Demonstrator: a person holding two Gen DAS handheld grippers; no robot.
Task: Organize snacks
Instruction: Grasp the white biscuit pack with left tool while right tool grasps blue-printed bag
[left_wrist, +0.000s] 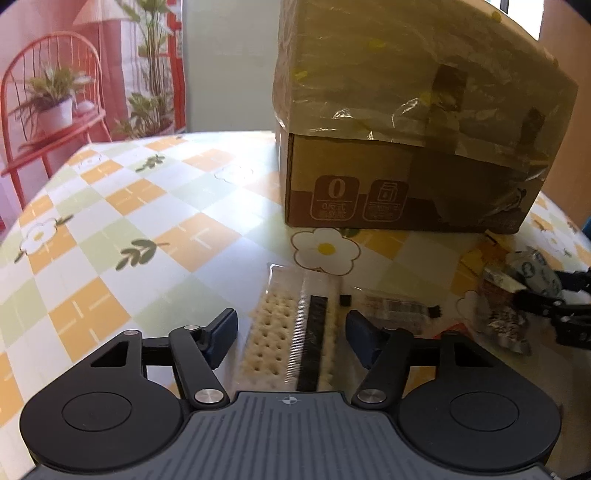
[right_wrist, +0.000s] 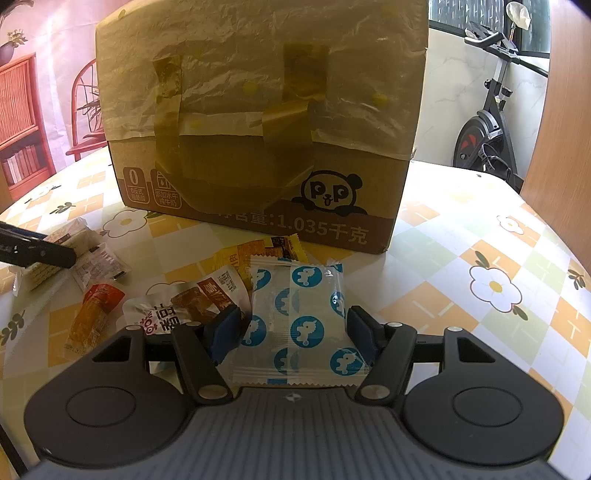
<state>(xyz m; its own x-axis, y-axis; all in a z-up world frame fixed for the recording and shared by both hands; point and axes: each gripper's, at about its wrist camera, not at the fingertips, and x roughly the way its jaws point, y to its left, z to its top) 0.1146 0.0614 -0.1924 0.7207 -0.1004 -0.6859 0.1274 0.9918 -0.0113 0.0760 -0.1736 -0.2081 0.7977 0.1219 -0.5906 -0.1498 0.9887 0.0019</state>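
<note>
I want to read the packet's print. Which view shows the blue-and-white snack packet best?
The right wrist view: the blue-and-white packet lies whole between the open right gripper. The left wrist view shows only a blurred bit at its right edge.

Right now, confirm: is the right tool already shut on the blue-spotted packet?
No. The right tool stands open, its fingers either side of the blue-spotted packet.

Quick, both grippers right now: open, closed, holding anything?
Left gripper: open, straddling the cracker packet.
Right gripper: open around the blue-print packet, not clamped.
</note>
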